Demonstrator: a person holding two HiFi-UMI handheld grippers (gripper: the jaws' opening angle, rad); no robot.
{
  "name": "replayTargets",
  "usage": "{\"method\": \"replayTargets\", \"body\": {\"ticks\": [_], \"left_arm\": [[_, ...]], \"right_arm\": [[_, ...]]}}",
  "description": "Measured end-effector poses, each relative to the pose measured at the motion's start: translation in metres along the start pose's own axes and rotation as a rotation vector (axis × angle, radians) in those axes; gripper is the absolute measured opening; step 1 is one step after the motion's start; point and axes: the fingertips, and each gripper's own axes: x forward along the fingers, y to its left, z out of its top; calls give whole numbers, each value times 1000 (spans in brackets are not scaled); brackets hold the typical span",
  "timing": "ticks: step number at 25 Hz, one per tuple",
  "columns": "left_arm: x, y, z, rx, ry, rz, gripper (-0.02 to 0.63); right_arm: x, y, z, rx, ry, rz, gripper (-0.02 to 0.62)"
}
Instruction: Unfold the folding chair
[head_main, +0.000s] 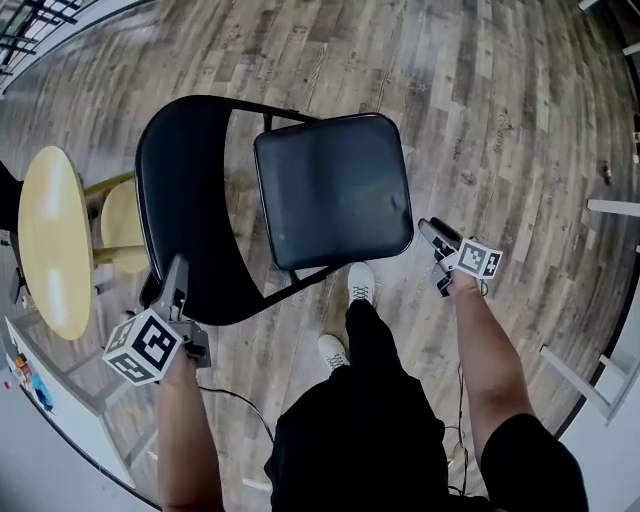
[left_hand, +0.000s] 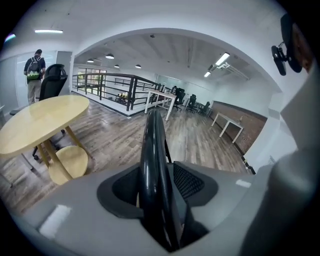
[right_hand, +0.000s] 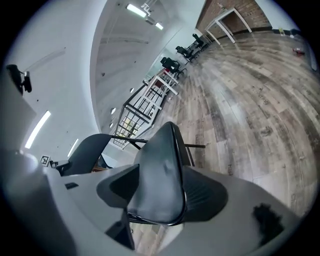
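The black folding chair stands opened out on the wood floor, its padded seat (head_main: 332, 188) lying flat and its curved backrest (head_main: 183, 200) to the left of the seat. My left gripper (head_main: 177, 272) is at the backrest's near edge. In the left gripper view that edge (left_hand: 152, 165) runs up between the jaws, which stand wide with a gap at each side: open. My right gripper (head_main: 428, 230) is just off the seat's near right corner. In the right gripper view the seat's edge (right_hand: 159, 175) lies between wide-spread jaws, and no pad visibly presses on it.
A round light-wood table (head_main: 55, 240) with a low shelf (head_main: 120, 225) stands close to the left of the chair. The person's legs and white shoes (head_main: 360, 283) are just in front of the seat. Railings, desks and office chairs (left_hand: 175, 97) stand far off.
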Motion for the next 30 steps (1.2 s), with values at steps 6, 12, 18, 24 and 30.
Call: {"method": "replayTargets", "body": {"ticks": [6,12,18,24,30], "left_arm": [[-29,-1,16,49,-59,5,210],[-82,-13,4,122,-55,-8,170],[-138,-13,-13,159,-85,-13,88],[-199,-21,-12,115,-152,-77,6],[-246,-41,-36,96,-142,-175,6]], "right_arm": [[-41,61,-4,-99,-40,-35,270],[-82,130,-30,-64,-37,0,268],[-116,209,-32,-152,-56,42,224],[-152,289,-33,-201,-125,71,20],[-185,372,-52,-168,-134,230,6]]}}
